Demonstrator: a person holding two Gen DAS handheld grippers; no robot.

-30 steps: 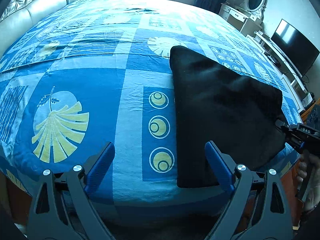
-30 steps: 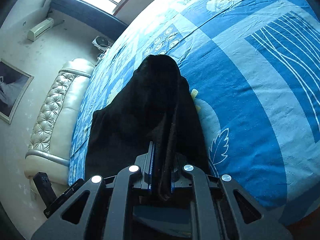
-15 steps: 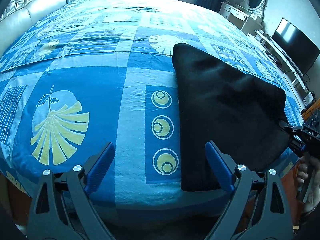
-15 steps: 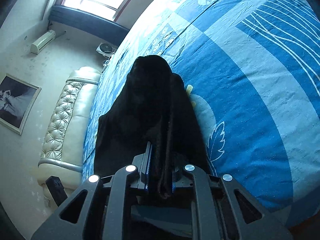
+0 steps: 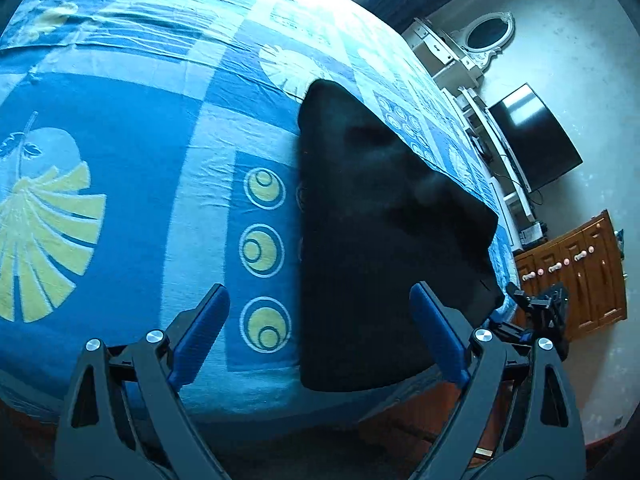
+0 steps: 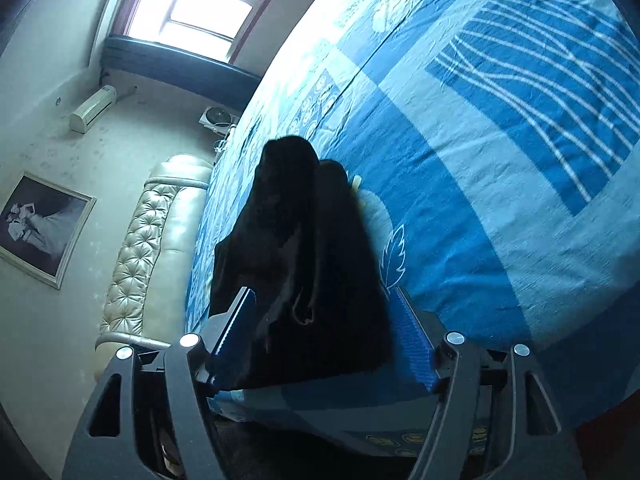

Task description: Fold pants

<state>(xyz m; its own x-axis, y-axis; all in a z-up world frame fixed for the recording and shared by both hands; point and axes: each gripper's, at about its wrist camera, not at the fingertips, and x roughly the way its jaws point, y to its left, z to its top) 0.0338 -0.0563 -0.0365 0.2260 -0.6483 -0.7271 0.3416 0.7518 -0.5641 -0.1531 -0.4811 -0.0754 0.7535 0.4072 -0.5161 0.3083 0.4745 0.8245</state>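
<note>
The left gripper (image 5: pixel 320 336) hangs at the near edge of the bed (image 5: pixel 132 184), its blue fingers (image 5: pixel 200 330) spread wide with nothing between them. Just beyond its right-side finger, the black pants (image 5: pixel 372 240) lie folded into a flat dark slab on the blue patterned bedspread (image 5: pixel 188 128), near the bed's near edge and running away toward the bed's far side. At the pants' near right corner the right gripper (image 5: pixel 532 312) shows small. In its own wrist view the right gripper (image 6: pixel 324 328) has its jaws parted, the pants (image 6: pixel 304 240) lying loosely between the blue pads (image 6: pixel 412 340) (not pinched). Past the bed stand a television (image 5: pixel 532 136), a wooden cabinet (image 5: pixel 580 272) and a tufted headboard (image 6: pixel 148 248).
</note>
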